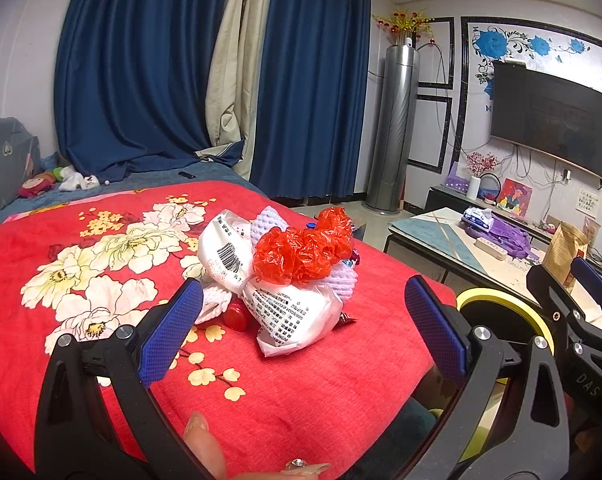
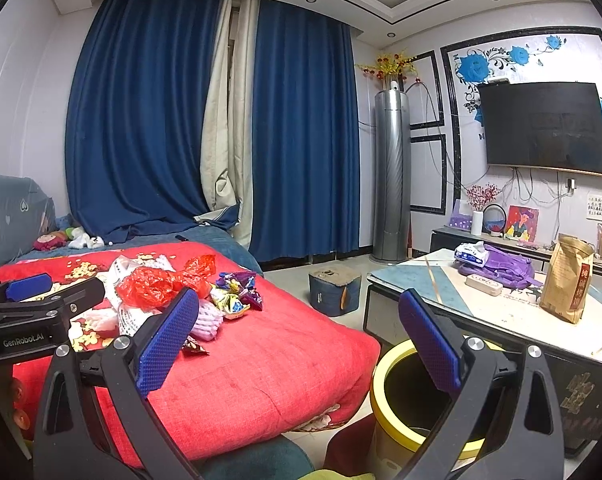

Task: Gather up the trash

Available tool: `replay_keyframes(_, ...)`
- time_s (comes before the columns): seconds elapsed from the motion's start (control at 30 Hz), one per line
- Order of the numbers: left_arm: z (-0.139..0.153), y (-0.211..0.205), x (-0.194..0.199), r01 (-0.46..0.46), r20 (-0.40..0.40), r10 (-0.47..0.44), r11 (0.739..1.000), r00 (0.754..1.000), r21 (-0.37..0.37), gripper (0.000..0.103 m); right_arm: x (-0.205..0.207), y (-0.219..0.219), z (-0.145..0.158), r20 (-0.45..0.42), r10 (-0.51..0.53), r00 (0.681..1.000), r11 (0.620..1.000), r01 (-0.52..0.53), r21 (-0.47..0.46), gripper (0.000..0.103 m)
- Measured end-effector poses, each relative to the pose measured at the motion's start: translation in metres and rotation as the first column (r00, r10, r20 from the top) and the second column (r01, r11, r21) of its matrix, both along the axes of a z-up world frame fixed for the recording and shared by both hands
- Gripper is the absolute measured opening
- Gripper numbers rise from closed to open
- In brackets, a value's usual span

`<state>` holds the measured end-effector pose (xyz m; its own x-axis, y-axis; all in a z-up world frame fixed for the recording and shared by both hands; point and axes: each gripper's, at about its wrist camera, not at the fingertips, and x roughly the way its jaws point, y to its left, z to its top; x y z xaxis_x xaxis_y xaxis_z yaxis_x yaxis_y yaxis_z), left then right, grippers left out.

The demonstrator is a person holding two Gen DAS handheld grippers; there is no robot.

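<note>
One heap of trash (image 1: 285,276) lies on the red bed (image 1: 101,280): two printed white bags, one crumpled red bag (image 1: 301,252), foam nets, and several candy wrappers (image 2: 237,292) at its right. One yellow-rimmed bin (image 2: 385,380) stands on the floor right of the bed; its inside is dark. The left gripper (image 1: 301,332) hangs near the heap, jaws spread and empty. The right gripper (image 2: 297,344) is likewise spread and empty.

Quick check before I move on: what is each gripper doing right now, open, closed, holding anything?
Left gripper: open, holding nothing, aimed at the trash pile.
Right gripper: open, holding nothing.
</note>
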<state>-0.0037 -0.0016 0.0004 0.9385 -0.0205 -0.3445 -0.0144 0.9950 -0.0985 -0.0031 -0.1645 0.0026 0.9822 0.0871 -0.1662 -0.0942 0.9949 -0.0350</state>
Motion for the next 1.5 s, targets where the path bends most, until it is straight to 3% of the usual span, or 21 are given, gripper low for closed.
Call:
replay_keyframes(0.33, -0.004, 0.002, 0.003, -0.002, -0.013, 0.002, 1.0, 1.0, -0.004, 0.093, 0.002, 0.0, -0.001, -0.013, 0.015, 1.0, 1.0, -0.015, 0.002, 0.097)
replay_keyframes(0.6, -0.009, 0.025, 0.011, -0.064, -0.047, 0.062, 0.997, 0.997, -0.044, 0.093, 0.013, 0.008, 0.003, -0.043, 0.11, 0.993, 0.994, -0.109, 0.02, 0.097)
replay_keyframes(1.1, -0.024, 0.095, 0.036, -0.187, -0.167, 0.169, 0.977, 0.971, -0.098, 0.093, 0.088, 0.067, 0.022, -0.17, 0.307, 0.936, 0.951, -0.307, 0.028, 0.097)
replay_keyframes(1.23, -0.031, 0.115, 0.051, -0.177, -0.222, 0.152, 0.979, 0.963, -0.099, 0.093, 0.123, 0.085, 0.027, -0.214, 0.32, 0.923, 0.947, -0.32, 0.036, 0.097)
replay_keyframes(1.37, -0.038, 0.138, 0.067, -0.113, -0.254, 0.059, 0.973, 0.965, -0.201, 0.093, 0.16, 0.1, 0.024, -0.313, 0.321, 0.894, 0.945, -0.322, 0.052, 0.097)
replay_keyframes(1.5, -0.045, 0.145, 0.085, -0.065, -0.296, -0.009, 0.969, 0.955, -0.237, 0.093, 0.192, 0.107, 0.018, -0.378, 0.32, 0.869, 0.947, -0.308, 0.094, 0.097)
